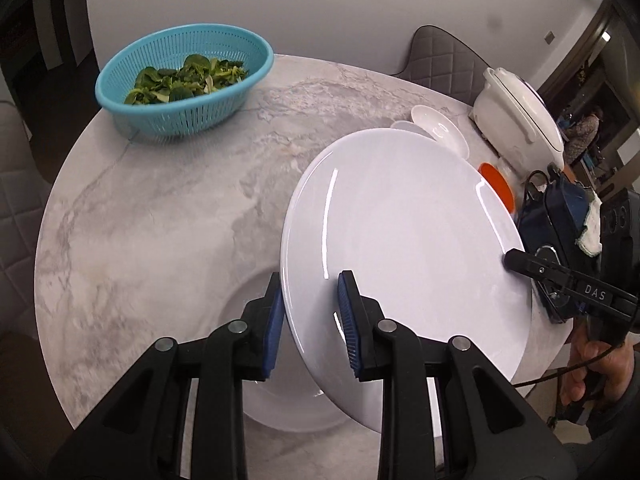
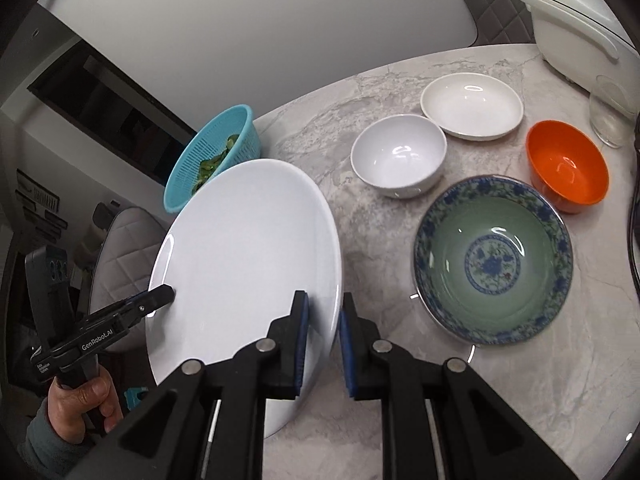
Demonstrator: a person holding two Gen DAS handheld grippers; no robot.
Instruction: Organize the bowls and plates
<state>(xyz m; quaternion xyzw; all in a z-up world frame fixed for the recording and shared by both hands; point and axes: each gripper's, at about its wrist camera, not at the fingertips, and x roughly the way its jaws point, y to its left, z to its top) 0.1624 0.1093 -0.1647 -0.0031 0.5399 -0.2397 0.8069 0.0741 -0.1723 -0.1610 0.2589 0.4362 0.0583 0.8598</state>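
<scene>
left gripper (image 1: 310,320): jaws clamped, angled forward | right gripper (image 2: 323,344): jaws clamped, opposite the left, level

The left wrist view looked along its fingers, close over the table (image 1: 160,208), toward the far edge. The right wrist view faced the far right edge. The 2 views shared the white plate (image 1: 400,240) (image 2: 248,248) and colander (image 1: 180,80) (image 2: 216,152).

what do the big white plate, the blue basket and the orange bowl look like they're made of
Big white plate: glazed ceramic or melamine, glossy, with sharp light streaks; the look cannot settle which.
Blue basket: moulded plastic, matte, with slotted walls, holding greens.
Orange bowl: likely plastic or melamine, uniformly coloured with a soft sheen.
</scene>
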